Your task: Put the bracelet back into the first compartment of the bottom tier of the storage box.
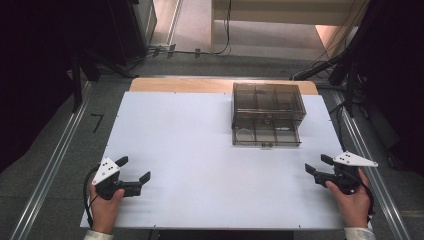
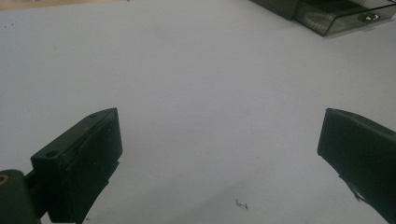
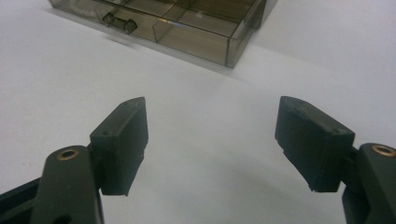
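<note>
Tinted plastic drawer box (image 1: 268,121) on white surface (image 1: 190,150), left tool (image 1: 135,169) spread and empty, right tool (image 1: 313,163) spread and empty, well apart from box.

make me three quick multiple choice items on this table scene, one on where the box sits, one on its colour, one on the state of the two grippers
1. Where is the drawer box on the white table?
A. far right part
B. near left corner
C. between the hands

2. What colour is the box?
A. clear smoky brown
B. solid red
C. white

3. How do the left gripper and right gripper stand?
A. both open, holding nothing
B. both shut
C. each shut on a box

Answers: 1 A, it sits toward the far edge, right of middle; 2 A, its compartments show through the walls; 3 A, bare table shows between each pair of jaws.
</note>
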Motion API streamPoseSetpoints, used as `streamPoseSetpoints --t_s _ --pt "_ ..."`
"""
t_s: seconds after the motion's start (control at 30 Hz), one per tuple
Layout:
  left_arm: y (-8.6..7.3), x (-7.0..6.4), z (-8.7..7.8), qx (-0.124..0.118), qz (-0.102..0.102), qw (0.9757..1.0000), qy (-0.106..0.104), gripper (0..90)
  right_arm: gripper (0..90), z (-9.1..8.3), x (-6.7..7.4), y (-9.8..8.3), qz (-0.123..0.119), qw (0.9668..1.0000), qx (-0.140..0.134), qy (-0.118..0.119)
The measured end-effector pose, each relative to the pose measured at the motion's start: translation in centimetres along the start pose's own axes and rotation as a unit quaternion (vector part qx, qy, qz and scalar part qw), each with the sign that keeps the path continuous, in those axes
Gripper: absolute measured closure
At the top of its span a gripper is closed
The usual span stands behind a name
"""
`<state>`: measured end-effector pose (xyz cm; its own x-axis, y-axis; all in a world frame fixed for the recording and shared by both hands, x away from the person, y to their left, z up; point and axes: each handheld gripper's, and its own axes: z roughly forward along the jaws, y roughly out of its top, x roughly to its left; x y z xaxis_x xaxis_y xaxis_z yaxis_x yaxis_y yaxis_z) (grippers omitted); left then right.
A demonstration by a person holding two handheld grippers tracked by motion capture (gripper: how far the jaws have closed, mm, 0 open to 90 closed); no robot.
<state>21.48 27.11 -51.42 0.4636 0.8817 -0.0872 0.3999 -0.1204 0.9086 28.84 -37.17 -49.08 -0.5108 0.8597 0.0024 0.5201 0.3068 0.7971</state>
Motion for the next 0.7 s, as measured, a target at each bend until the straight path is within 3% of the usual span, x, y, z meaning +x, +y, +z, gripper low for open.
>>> streamPoseSetpoints --t_s 0.7 --pt "0.0 0.0 0.0 0.0 -0.001 1.0 0.002 0.5 24.4 -2.2 -1.4 -1.9 0.012 0.9998 -0.001 -0.018"
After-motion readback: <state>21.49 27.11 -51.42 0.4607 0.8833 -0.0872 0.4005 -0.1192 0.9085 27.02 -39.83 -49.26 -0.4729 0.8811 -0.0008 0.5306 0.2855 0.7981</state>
